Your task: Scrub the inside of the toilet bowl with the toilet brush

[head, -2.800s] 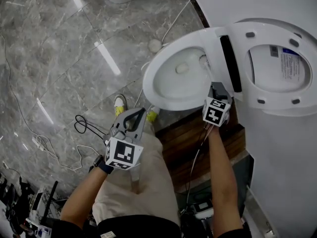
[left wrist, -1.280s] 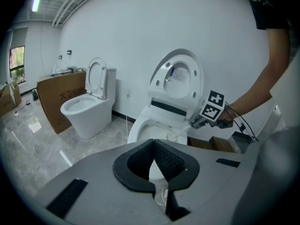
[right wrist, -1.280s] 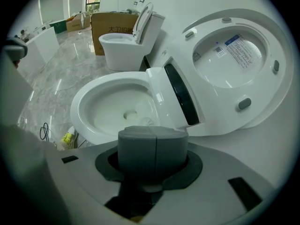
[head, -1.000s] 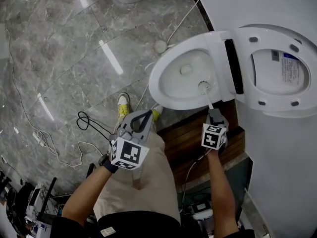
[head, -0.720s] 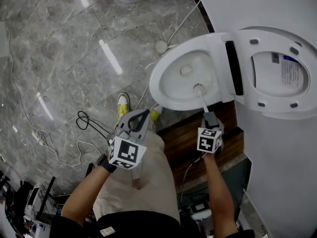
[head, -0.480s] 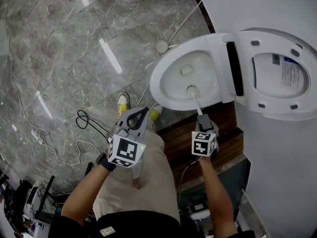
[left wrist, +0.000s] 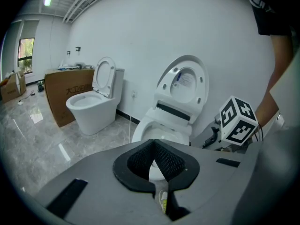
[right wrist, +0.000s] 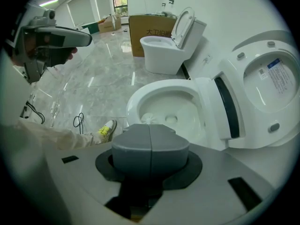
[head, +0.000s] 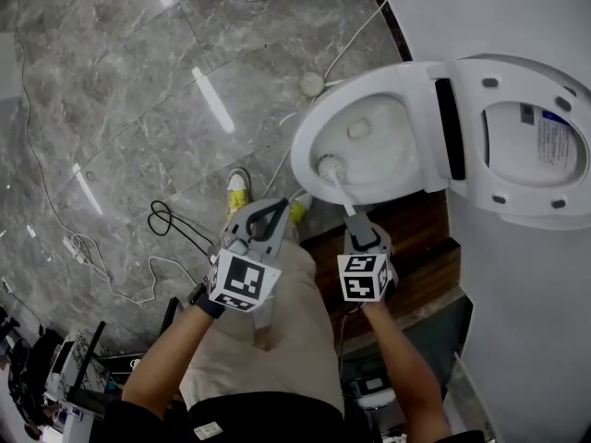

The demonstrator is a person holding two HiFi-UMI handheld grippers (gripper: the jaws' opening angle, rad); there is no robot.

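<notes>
The white toilet bowl stands open, its seat and lid raised. My right gripper is shut on the handle of the toilet brush. The white brush head lies against the bowl's near-left inner wall. In the right gripper view the brush head shows just over the shut jaws of that gripper, inside the bowl. My left gripper hangs over the person's lap, shut and holding nothing. Its pads meet in front of the toilet.
A second toilet and a cardboard box stand further along the wall. Black and white cables lie on the marble floor. A dark wooden step runs beside the bowl. A yellow shoe rests near its base.
The brush head has swept from the bowl's back right across to its near-left wall. My right gripper moved left and back toward the person. The left gripper barely moved.
</notes>
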